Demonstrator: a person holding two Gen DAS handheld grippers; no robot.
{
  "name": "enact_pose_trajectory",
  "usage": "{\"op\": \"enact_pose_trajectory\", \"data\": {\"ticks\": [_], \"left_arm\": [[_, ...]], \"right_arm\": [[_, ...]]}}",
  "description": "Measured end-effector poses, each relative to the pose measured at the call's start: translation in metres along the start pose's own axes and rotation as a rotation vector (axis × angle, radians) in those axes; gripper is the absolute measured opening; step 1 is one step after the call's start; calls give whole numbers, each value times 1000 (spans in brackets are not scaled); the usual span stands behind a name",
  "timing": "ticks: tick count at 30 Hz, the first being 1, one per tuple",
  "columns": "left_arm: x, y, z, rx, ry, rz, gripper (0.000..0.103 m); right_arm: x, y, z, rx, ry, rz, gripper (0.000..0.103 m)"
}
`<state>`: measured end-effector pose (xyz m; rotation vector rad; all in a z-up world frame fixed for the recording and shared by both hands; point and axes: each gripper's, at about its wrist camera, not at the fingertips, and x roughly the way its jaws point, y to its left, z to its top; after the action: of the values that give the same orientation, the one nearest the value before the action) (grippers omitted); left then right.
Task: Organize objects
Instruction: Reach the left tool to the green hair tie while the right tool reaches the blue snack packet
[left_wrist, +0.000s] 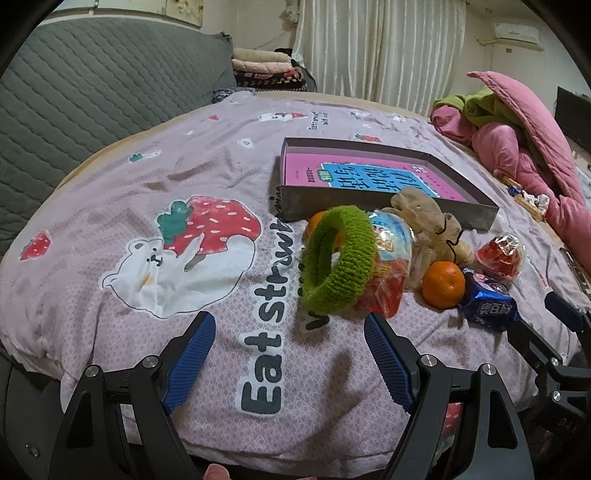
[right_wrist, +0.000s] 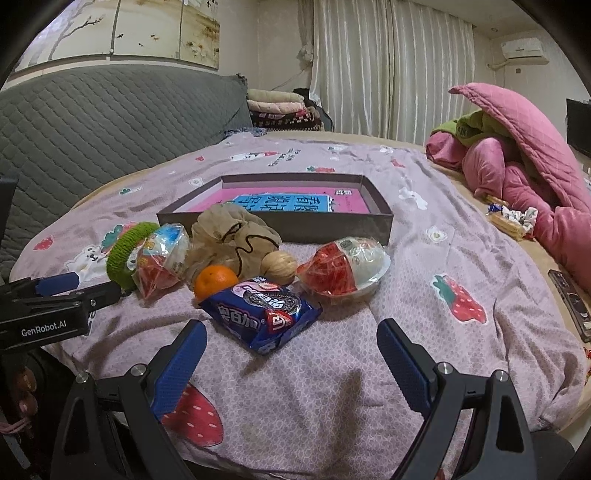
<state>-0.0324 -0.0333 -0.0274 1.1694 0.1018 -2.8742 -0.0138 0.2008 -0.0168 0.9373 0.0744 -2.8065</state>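
Note:
A pile of small objects lies on the pink strawberry bedspread (left_wrist: 110, 192) in front of a shallow dark box (left_wrist: 458, 218) holding a pink book (left_wrist: 306, 166). In the left wrist view a green knitted ring (left_wrist: 338, 258) leans on a jelly cup (left_wrist: 393, 243), with a beige drawstring pouch (left_wrist: 424, 218), an orange (left_wrist: 443, 284), a blue cookie pack (left_wrist: 487, 302) and a second jelly cup (left_wrist: 502, 254). My left gripper (left_wrist: 290, 350) is open just short of the ring. My right gripper (right_wrist: 291, 354) is open just short of the cookie pack (right_wrist: 262, 310). A walnut (right_wrist: 279, 266) lies behind the pack.
A grey quilted sofa back (left_wrist: 74, 96) stands at the left. Pink and green bedding (right_wrist: 517, 155) is piled at the right. A remote (right_wrist: 570, 302) lies at the right bed edge. Folded blankets (right_wrist: 280, 107) and curtains stand behind.

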Motion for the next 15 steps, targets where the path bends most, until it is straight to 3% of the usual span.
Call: {"op": "enact_pose_trajectory", "data": {"ticks": [15], "left_arm": [[23, 9, 6, -28, 15, -17, 84]], "right_arm": [[35, -8, 5, 31, 92, 40, 93]]}}
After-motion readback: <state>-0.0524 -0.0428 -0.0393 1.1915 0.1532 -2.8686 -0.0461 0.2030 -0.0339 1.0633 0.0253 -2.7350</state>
